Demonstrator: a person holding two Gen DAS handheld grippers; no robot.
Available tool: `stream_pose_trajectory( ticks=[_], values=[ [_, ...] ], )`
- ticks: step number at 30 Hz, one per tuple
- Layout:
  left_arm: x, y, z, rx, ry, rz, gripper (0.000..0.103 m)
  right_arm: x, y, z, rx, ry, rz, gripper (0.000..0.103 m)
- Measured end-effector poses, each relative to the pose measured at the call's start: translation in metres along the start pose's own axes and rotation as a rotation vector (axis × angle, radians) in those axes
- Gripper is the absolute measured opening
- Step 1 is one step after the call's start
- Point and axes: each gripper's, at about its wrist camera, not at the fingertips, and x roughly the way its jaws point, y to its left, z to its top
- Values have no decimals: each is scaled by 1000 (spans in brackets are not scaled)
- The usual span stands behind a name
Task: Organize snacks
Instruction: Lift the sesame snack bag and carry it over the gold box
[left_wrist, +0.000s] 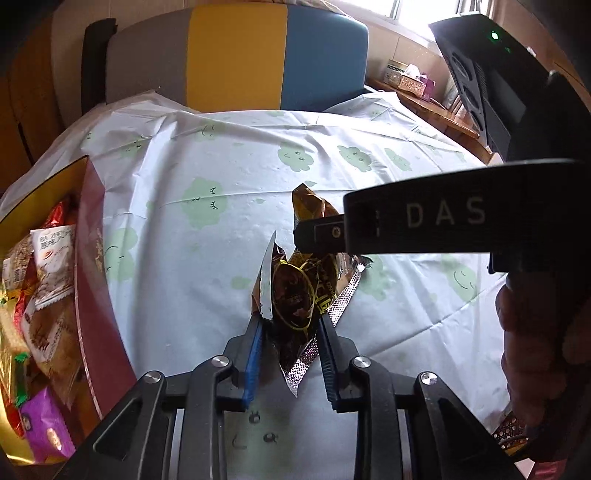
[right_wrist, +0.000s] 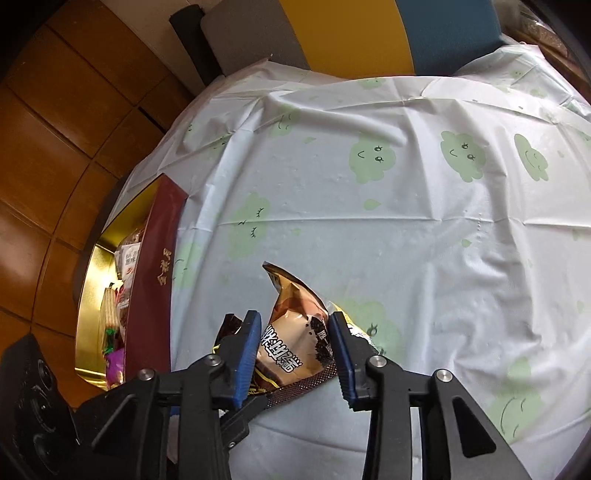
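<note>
My left gripper (left_wrist: 291, 321) is shut on a dark brown snack packet (left_wrist: 291, 291) with silver crimped ends, held just above the tablecloth. Right beside it, my right gripper (right_wrist: 295, 321) is shut on a tan and brown snack packet (right_wrist: 291, 332) with black lettering. In the left wrist view that second packet (left_wrist: 310, 203) pokes out above the right gripper's black finger. The dark packet (right_wrist: 229, 326) shows at the left of the right gripper's left pad. A maroon box (left_wrist: 92, 295) with a gold inside stands to the left, holding several wrapped snacks.
A pale tablecloth (left_wrist: 221, 166) with green cloud faces covers the table. A grey, yellow and blue chair back (left_wrist: 236, 55) stands behind it. A wooden side table with a tissue box (left_wrist: 413, 79) is at the back right. A hand (left_wrist: 535, 350) grips the right gripper's handle.
</note>
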Motion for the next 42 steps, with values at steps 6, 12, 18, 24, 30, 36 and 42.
stream_pose_trajectory(
  ticks=[6, 12, 18, 24, 30, 36, 42],
  values=[
    [-16, -1, -7, 19, -30, 10, 28, -11, 4, -12, 18, -26, 49, 37],
    [-31, 3, -8, 27, -68, 27, 28, -23, 14, -18, 13, -54, 89, 37],
    [-48, 7, -9, 24, -105, 45, 28, -33, 28, -19, -4, -77, 123, 37],
    [-64, 16, -11, 10, -135, 65, 28, -37, 44, -18, -32, -87, 159, 37],
    [-79, 27, -14, -9, -162, 81, 28, -39, 62, -17, -62, -89, 183, 37],
    [-94, 44, -17, -44, -189, 102, 28, -36, 87, -13, -113, -83, 197, 37],
    [-107, 66, -22, -88, -214, 134, 27, -29, 120, -7, -181, -65, 207, 37]
  ],
)
